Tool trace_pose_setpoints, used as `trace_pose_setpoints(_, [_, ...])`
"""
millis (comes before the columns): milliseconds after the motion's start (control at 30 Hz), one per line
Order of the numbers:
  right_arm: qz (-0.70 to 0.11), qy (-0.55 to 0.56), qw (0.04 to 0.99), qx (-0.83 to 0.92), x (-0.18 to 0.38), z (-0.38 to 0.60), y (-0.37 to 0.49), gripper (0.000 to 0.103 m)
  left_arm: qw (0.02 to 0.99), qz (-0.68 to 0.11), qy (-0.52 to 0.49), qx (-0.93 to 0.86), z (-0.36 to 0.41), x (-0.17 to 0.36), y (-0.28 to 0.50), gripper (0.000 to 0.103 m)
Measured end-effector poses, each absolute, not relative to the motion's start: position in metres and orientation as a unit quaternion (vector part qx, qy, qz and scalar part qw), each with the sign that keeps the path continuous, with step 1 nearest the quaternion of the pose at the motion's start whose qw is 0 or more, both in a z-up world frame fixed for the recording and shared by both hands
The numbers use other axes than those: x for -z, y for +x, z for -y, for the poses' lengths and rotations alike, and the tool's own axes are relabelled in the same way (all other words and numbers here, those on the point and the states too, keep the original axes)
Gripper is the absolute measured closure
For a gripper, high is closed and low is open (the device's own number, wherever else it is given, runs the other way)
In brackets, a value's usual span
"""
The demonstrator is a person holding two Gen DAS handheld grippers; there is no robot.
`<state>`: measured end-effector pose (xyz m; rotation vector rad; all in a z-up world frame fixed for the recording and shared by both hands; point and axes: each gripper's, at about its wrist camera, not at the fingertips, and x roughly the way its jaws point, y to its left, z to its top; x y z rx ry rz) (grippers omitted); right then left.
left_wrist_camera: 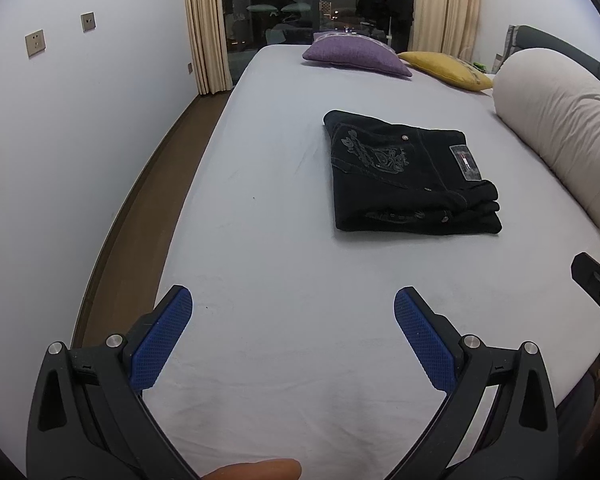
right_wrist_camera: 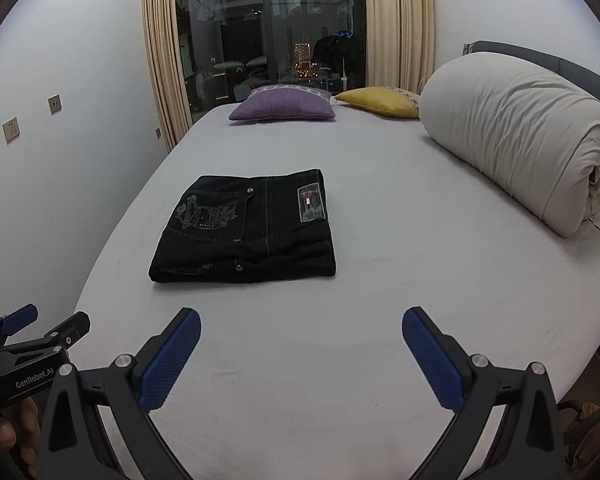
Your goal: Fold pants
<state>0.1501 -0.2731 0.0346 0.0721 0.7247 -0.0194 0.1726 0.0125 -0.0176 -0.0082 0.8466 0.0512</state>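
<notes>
Black pants [left_wrist_camera: 410, 178] lie folded into a compact rectangle on the white bed [left_wrist_camera: 284, 264], back pocket embroidery and a label facing up. They also show in the right wrist view [right_wrist_camera: 246, 226]. My left gripper [left_wrist_camera: 293, 300] is open and empty, held above the sheet well short of the pants. My right gripper [right_wrist_camera: 301, 322] is open and empty, also short of the pants and to their right. The left gripper also shows at the right wrist view's left edge [right_wrist_camera: 46, 322], and part of the right gripper shows at the left wrist view's right edge [left_wrist_camera: 596, 280].
A rolled beige duvet [right_wrist_camera: 516, 140] lies along the bed's right side. A purple cushion [right_wrist_camera: 286, 105] and a yellow cushion [right_wrist_camera: 380, 101] lie at the far end. The wall [left_wrist_camera: 80, 140] and a strip of brown floor [left_wrist_camera: 140, 216] run along the bed's left edge.
</notes>
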Motion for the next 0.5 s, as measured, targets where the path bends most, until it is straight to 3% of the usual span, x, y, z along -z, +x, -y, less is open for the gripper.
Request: trace_pose_setpoints(500, [-0.364, 0.036, 0.931, 0.009, -0.0322, 0.2715, 0.1483, 0.0, 0.912, -0.41, -0.004, -0.022, -0.0104, 0.0185, 0.1709, 0.0])
